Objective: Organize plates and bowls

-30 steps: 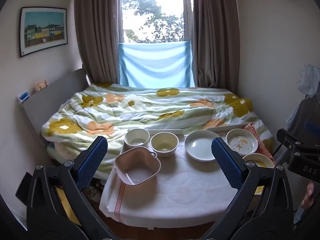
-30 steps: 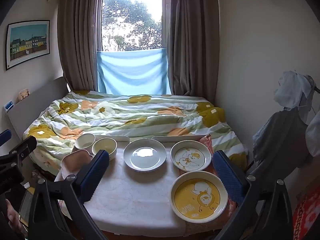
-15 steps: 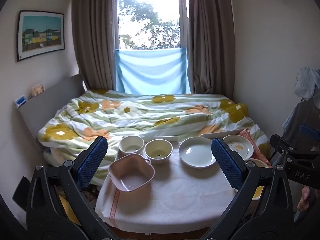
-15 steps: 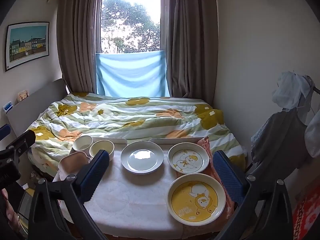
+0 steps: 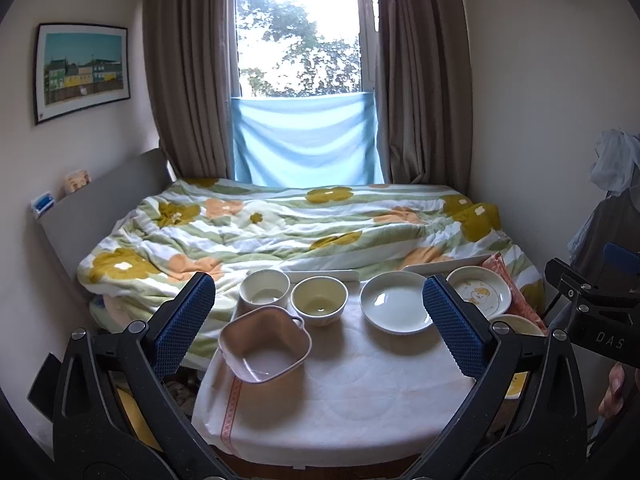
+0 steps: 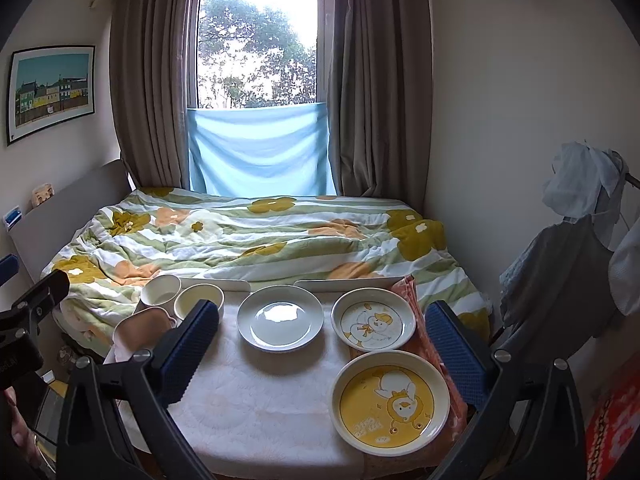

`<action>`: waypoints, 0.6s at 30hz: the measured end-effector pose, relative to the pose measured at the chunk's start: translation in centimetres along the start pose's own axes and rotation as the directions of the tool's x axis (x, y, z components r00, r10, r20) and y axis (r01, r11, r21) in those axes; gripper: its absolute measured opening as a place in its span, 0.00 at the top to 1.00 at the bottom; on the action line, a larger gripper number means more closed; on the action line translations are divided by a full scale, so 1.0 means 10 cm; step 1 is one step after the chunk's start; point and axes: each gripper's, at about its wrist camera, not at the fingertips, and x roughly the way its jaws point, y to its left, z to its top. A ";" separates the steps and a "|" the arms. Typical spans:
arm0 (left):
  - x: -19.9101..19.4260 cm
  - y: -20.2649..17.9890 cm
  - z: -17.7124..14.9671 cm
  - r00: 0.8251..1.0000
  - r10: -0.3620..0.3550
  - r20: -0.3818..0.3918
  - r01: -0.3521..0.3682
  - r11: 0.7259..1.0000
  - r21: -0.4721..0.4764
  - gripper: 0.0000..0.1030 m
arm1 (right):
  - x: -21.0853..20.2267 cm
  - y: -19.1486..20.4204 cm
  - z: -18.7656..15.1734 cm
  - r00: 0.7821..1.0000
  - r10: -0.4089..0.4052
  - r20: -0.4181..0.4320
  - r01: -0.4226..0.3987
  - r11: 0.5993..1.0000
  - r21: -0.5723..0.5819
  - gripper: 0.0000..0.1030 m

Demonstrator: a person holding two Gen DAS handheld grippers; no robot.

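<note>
On a small cloth-covered table (image 5: pixel 320 400) stand a white cup-like bowl (image 5: pixel 264 287), a cream bowl (image 5: pixel 319 299), a pink square handled bowl (image 5: pixel 265 344) and a plain white plate (image 5: pixel 396 307). A duck-print white plate (image 6: pixel 374 324) and a yellow duck plate (image 6: pixel 390 398) lie at the right. My left gripper (image 5: pixel 320 332) hangs open well back from the table, facing the bowls. The right gripper (image 6: pixel 320 350) is open too, held back over the near edge, between the plain plate (image 6: pixel 280 322) and the yellow plate. Neither holds anything.
A bed with a flowered duvet (image 5: pixel 304 228) lies right behind the table, below a curtained window. Clothes (image 6: pixel 576 264) hang on a rack at the right. An orange cloth (image 6: pixel 416 320) lies under the duck plates. A headboard (image 5: pixel 104 200) runs along the left wall.
Both grippers have pulled back and tilted up slightly, so the table sits lower and smaller in view. The dishes have not moved. Both stay open.
</note>
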 end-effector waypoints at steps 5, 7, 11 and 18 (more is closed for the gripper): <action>0.02 -0.01 -0.01 1.000 0.004 -0.001 -0.004 1.000 0.000 0.00 | 0.01 0.00 0.00 1.000 0.001 -0.001 -0.001 1.000 0.000 0.00; 0.03 -0.01 -0.02 1.000 0.007 -0.002 -0.007 1.000 0.002 0.00 | 0.03 -0.02 0.02 1.000 0.003 -0.003 -0.003 1.000 0.001 0.00; 0.03 0.00 -0.03 1.000 0.009 -0.002 -0.009 1.000 0.001 0.00 | 0.03 0.00 0.00 1.000 0.002 -0.002 -0.002 1.000 0.000 0.00; 0.03 0.03 -0.06 1.000 0.016 -0.003 -0.016 1.000 -0.001 0.00 | 0.06 0.00 0.01 1.000 0.006 -0.006 -0.006 1.000 -0.006 0.00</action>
